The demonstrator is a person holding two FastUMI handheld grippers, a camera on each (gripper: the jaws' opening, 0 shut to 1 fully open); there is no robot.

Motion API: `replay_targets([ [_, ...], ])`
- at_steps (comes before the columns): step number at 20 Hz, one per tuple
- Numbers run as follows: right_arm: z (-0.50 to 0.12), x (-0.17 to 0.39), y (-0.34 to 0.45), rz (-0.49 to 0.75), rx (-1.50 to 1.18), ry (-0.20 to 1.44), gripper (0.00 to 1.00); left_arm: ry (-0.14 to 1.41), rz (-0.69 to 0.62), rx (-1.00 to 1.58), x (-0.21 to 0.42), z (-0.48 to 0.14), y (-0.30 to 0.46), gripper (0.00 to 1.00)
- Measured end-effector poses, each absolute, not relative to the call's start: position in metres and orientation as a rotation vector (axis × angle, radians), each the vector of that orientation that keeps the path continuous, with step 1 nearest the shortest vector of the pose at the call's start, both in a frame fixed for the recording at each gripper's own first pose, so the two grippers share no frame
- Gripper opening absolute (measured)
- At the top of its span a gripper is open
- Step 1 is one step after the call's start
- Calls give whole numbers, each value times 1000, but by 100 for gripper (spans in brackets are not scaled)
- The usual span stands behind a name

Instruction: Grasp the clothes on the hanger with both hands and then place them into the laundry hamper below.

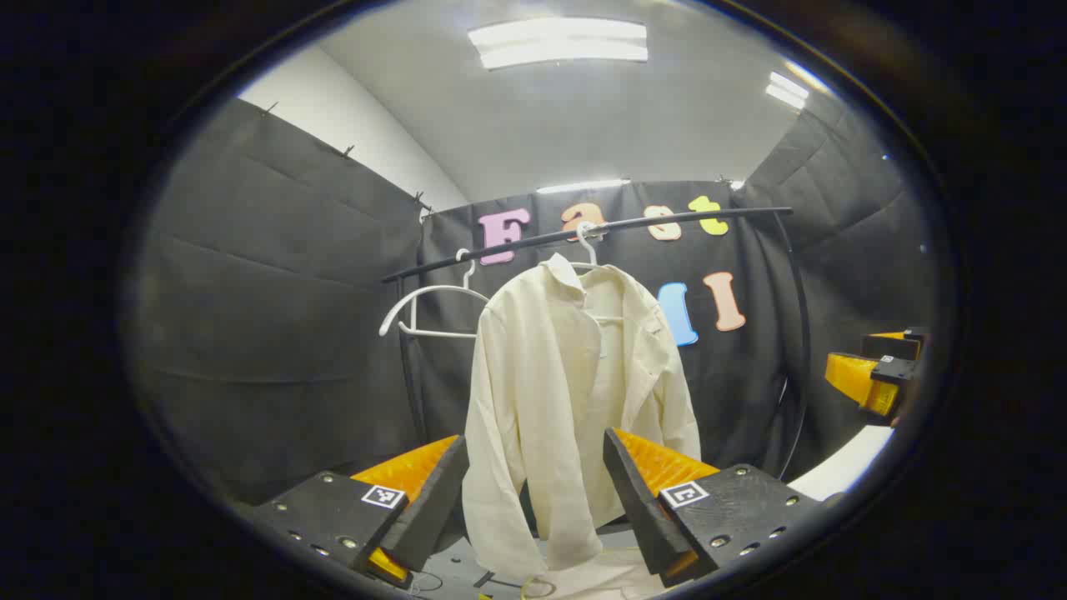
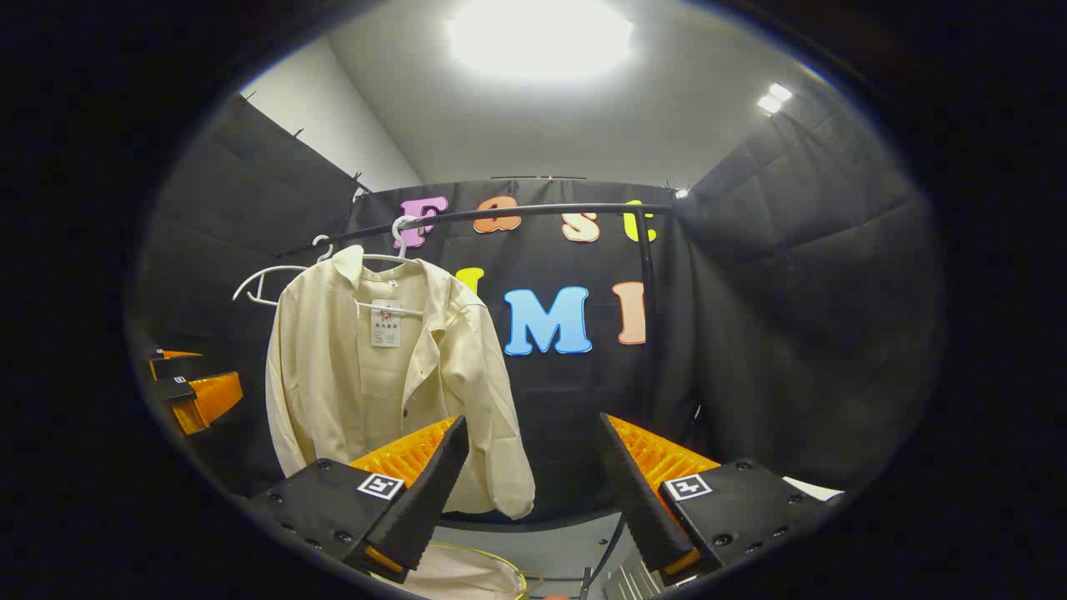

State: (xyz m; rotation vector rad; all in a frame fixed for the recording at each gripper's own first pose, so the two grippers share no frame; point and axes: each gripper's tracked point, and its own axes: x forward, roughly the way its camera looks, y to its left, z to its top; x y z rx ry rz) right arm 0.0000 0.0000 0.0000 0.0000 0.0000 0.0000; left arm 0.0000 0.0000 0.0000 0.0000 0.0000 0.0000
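Observation:
A cream long-sleeved shirt (image 1: 567,383) hangs open-fronted on a white hanger (image 1: 588,243) from a black rail (image 1: 683,218). My left gripper (image 1: 533,437) is open and short of the shirt, which shows through the gap between its fingers. In the right gripper view the shirt (image 2: 383,375) hangs left of centre, and my right gripper (image 2: 532,419) stands open to the right of it, holding nothing. A white hamper with a yellow rim (image 2: 492,560) peeks out below the shirt. Each gripper appears at the edge of the other's view: the right gripper (image 1: 875,375) and the left gripper (image 2: 192,392).
An empty white hanger (image 1: 433,298) hangs on the same rail, left of the shirt. The rail's upright post (image 2: 646,283) stands right of the shirt. Black cloth walls close in the booth on three sides.

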Motion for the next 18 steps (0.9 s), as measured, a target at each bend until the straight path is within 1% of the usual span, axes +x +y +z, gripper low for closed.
replay_targets([
  [18,-3,6,11,-1,-6,8,97,-1,-17,3,10,-2,7,94],
])
